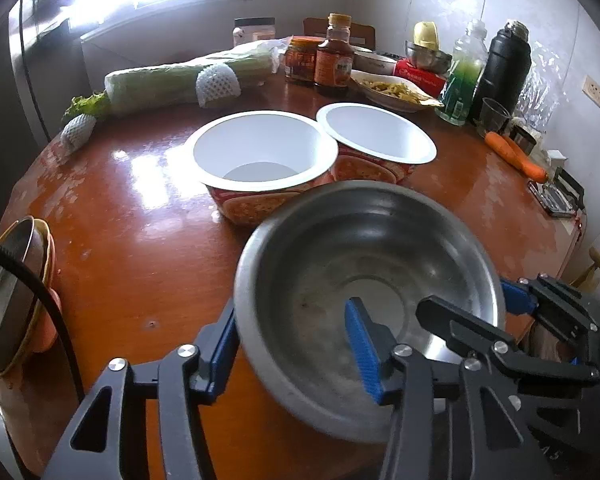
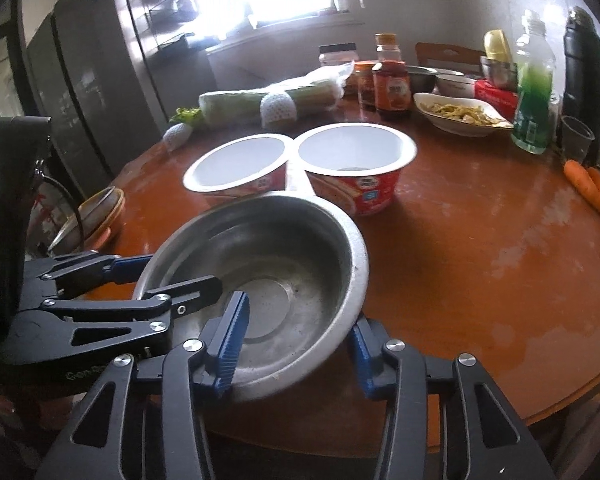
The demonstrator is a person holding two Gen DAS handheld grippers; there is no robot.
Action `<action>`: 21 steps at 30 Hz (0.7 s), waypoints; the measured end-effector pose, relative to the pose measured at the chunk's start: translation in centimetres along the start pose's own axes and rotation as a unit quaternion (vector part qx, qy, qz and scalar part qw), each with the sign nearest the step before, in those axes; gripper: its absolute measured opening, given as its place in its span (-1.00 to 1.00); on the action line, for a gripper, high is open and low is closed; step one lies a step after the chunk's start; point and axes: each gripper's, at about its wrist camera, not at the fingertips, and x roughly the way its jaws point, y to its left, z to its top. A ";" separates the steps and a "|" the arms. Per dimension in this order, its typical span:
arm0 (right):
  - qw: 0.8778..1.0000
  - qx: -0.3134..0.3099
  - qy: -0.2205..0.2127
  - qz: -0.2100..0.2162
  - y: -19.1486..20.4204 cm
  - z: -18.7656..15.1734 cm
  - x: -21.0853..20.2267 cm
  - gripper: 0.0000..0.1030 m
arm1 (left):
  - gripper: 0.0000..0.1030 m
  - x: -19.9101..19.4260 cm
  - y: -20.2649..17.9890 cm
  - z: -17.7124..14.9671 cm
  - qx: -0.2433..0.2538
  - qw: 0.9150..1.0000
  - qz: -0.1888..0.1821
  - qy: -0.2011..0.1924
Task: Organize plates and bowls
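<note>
The round stainless-steel bowl (image 1: 364,292) (image 2: 268,280) is held tilted just above the near edge of the glossy reddish-brown wooden bench (image 1: 132,248) (image 2: 480,264), gripped on two sides of its rim. In the left wrist view, the left hand-held gripper (image 1: 296,348) is seen clamped on the near-left wall, one blue ribbed pad outside and one inside the bowl; the right hand-held gripper (image 1: 496,300) is shown reaching in from the right, one black finger inside and a blue pad outside the rim. In the right wrist view, the right hand-held gripper (image 2: 296,340) is seen closed on the near rim in the same manner, with the left hand-held gripper (image 2: 140,280) entering level from the left.

The scuffed, dull inner base of the bowl is shown more plainly by the right wrist view. The stack of shallow metal and orange-rimmed dishes (image 1: 16,292) (image 2: 96,220) at the left edge of the bench is seen large and close only in the left wrist view.

Beyond the steel bowl, two white-lined paper noodle cups with red printed sides (image 1: 264,160) (image 2: 356,168) are set touching rim to rim. Farther back lie a long wrapped green vegetable (image 1: 172,80) (image 2: 260,100), red-labelled sauce jars (image 1: 332,64) (image 2: 392,88), a white dish of food (image 1: 392,90) (image 2: 456,114), a green plastic bottle (image 1: 460,80) (image 2: 534,92), a black flask (image 1: 504,64) (image 2: 584,72) and orange carrots (image 1: 516,156) (image 2: 592,188).
</note>
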 end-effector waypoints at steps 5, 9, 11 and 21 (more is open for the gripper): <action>1.000 -0.011 0.003 0.003 1.5 0.3 0.4 -0.09 | -0.03 -0.3 1.3 -0.3 -0.010 1.000 0.007 -0.003; 1.000 -0.019 0.007 0.007 2.5 0.4 0.7 -0.09 | -0.03 -0.6 2.3 -0.4 -0.017 1.000 0.015 -0.006; 1.000 -0.026 0.010 0.009 3.2 0.4 0.9 -0.09 | -0.02 -0.9 2.9 -0.6 -0.022 1.000 0.019 -0.008; 0.999 -0.046 0.015 0.018 5.7 0.5 1.4 -0.09 | -0.02 -2.0 4.4 -1.4 -0.026 0.999 0.032 -0.016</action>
